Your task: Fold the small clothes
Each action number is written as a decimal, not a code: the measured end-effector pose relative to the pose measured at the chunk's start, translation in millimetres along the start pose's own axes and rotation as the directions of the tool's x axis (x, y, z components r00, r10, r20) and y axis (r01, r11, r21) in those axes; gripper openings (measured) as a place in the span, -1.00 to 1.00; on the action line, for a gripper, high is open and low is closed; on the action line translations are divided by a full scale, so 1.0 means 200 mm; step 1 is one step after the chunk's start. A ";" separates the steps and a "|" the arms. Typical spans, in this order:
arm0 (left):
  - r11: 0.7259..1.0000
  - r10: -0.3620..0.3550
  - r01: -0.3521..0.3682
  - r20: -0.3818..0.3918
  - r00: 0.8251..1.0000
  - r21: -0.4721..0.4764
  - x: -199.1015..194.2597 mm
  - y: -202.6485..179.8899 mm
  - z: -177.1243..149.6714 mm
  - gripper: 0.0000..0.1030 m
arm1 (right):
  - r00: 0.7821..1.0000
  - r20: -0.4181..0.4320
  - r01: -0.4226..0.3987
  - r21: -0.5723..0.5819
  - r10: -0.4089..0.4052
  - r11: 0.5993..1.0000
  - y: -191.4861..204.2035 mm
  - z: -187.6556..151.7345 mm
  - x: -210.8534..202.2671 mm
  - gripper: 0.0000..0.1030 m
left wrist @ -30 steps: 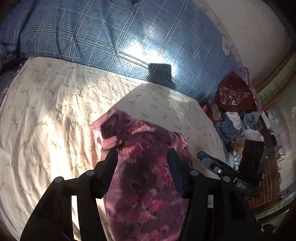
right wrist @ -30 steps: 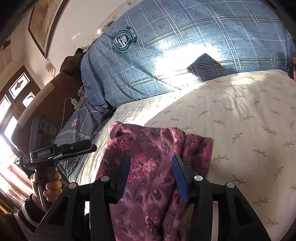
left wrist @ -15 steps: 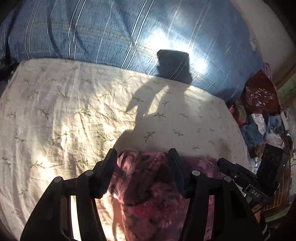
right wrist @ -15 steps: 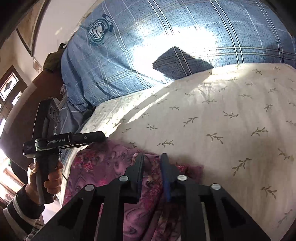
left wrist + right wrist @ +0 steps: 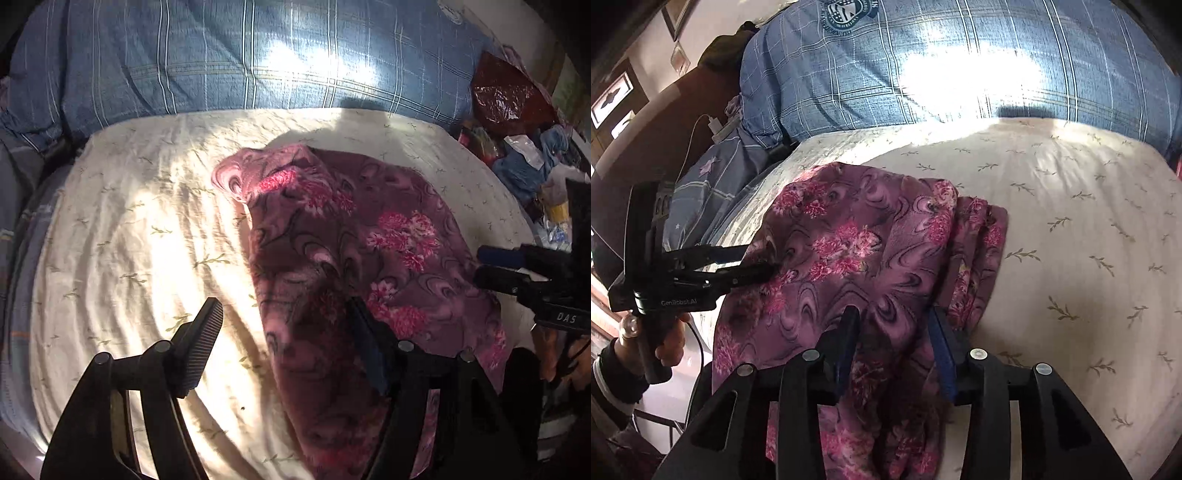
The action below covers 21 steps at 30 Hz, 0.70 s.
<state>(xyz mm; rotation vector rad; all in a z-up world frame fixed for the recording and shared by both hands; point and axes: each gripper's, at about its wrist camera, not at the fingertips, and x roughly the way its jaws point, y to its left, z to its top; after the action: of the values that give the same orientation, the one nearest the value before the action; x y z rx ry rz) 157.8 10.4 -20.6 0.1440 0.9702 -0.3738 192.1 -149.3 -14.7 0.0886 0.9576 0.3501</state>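
A purple garment with pink flowers (image 5: 354,251) lies spread on the cream leaf-print sheet (image 5: 122,229); it also shows in the right wrist view (image 5: 849,251), with a folded edge at its right side. My left gripper (image 5: 284,325) is open over the garment's near left edge, one finger on the sheet side, one over the cloth. My right gripper (image 5: 892,325) is open, its fingers straddling a raised fold of the garment. Each gripper shows in the other's view, the left one (image 5: 746,266) at the garment's left edge, the right one (image 5: 491,266) at its right edge.
A big blue plaid pillow (image 5: 236,62) lies across the far side of the bed (image 5: 979,66). A heap of bags and clothes (image 5: 517,122) sits off the bed's right. A dark headboard and a charger cable (image 5: 713,129) are on the left.
Both grippers pulled back and up from the garment. The right gripper, shut on the cloth half a second ago, has opened. The garment now lies spread out on the sheet.
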 end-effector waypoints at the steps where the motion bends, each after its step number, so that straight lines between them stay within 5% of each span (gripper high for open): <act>1: 0.998 0.051 -0.052 0.020 0.998 0.035 -0.05 -0.02 -0.03 0.47 | 0.998 -0.006 0.060 -0.033 -0.060 0.998 0.04 -0.02 -0.04 0.36; 2: 0.992 0.110 -0.113 0.041 0.993 0.063 -0.09 -0.04 -0.07 0.62 | 0.993 -0.012 0.115 -0.062 -0.116 0.991 0.07 -0.04 -0.08 0.65; 3: 0.981 0.169 -0.175 0.066 0.983 0.085 -0.12 -0.06 -0.10 0.68 | 0.984 -0.015 0.174 -0.097 -0.177 0.980 0.11 -0.07 -0.11 0.73; 7: 0.934 0.322 -0.335 0.116 0.940 0.121 -0.20 -0.11 -0.25 0.68 | 0.945 -0.022 0.318 -0.187 -0.327 0.930 0.21 -0.18 -0.19 0.81; 11: 0.881 0.442 -0.452 0.094 0.892 0.142 -0.23 -0.17 -0.37 0.68 | 0.928 -0.024 0.361 -0.192 -0.372 0.913 0.27 -0.28 -0.25 0.89; 16: 0.932 0.340 -0.349 0.096 0.935 0.099 -0.32 -0.21 -0.47 0.68 | 0.916 0.027 0.396 -0.214 -0.400 0.893 0.33 -0.38 -0.35 0.90; 21: 0.944 0.320 -0.324 0.071 0.945 0.060 -0.34 -0.23 -0.53 0.68 | 0.928 0.055 0.372 -0.192 -0.368 0.908 0.38 -0.46 -0.40 1.00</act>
<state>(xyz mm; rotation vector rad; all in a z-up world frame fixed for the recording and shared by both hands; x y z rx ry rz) 24.0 15.3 -20.8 0.3493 0.8563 -0.1098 56.5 -111.9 13.4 -0.2721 0.8953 0.0913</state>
